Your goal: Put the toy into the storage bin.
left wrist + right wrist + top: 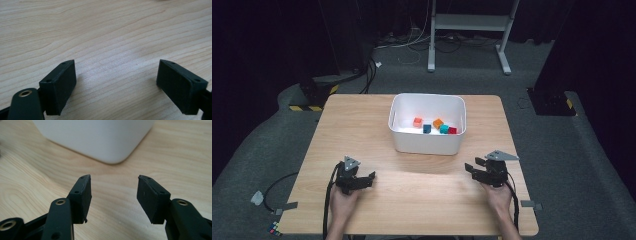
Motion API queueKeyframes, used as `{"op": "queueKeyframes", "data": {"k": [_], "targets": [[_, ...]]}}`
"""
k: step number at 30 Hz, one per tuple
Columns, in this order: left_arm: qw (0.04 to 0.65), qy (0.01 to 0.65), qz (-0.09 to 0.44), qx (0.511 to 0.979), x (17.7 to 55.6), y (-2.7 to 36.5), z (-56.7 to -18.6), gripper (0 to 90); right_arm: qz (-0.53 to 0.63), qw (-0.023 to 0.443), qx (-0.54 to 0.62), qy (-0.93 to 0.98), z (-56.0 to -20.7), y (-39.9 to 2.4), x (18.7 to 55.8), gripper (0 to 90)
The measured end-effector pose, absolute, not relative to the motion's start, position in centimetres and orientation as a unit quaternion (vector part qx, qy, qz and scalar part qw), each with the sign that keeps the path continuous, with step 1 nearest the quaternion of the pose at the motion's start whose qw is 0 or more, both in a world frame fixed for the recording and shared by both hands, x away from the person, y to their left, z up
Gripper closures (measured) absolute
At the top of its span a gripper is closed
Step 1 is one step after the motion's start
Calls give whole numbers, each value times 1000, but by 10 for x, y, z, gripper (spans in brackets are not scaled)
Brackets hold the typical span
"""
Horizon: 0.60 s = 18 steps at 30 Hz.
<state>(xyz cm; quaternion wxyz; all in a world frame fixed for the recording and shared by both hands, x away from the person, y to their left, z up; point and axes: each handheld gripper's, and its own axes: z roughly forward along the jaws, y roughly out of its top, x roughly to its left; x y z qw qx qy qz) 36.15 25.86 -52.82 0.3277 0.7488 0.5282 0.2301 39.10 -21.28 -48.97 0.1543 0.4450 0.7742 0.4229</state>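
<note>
Table [362,120]: pale wood-grain top, square with rounded corners; it bears everything in hand.
Bin [427,142]: white plastic tub with rounded corners and an open top, standing on the far middle of the table, between and beyond the two grippers. In the right gripper view its near corner [110,142] looms just ahead of the jaws.
Bin handling: likely light, stiff and smooth-walled, so slippery; I judge a pinch over the thin top rim safer than squeezing the broad wall.
Cubes: five small blocks on the bin floor, toward its near wall: orange-red [417,121], dark blue [427,128], orange [438,123], teal [444,129], red [453,130]. The last four sit close together, some perhaps touching.
Cube handling: they look hard, light and flat-faced, easy to take across two opposite faces; the crowding leaves little room for a jaw between neighbours, so the orange-red one, standing a little apart, seems the easiest first pick.
Left gripper [362,179]: low over the near left of the table, jaws spread wide with bare wood between them [116,75].
Right gripper [476,169]: at the near right, well short of the cubes, jaws apart and holding nothing [113,195].
</note>
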Motion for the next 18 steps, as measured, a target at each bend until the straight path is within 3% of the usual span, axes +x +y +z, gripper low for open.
{"op": "queueKeyframes", "data": {"k": [11,18], "targets": [[328,528,230,749,362,259,-528,162,359,186,446,799,-517,-197,389,445],[328,529,230,748,361,259,-528,162,344,200,445,802,-523,-193,386,358]]}}
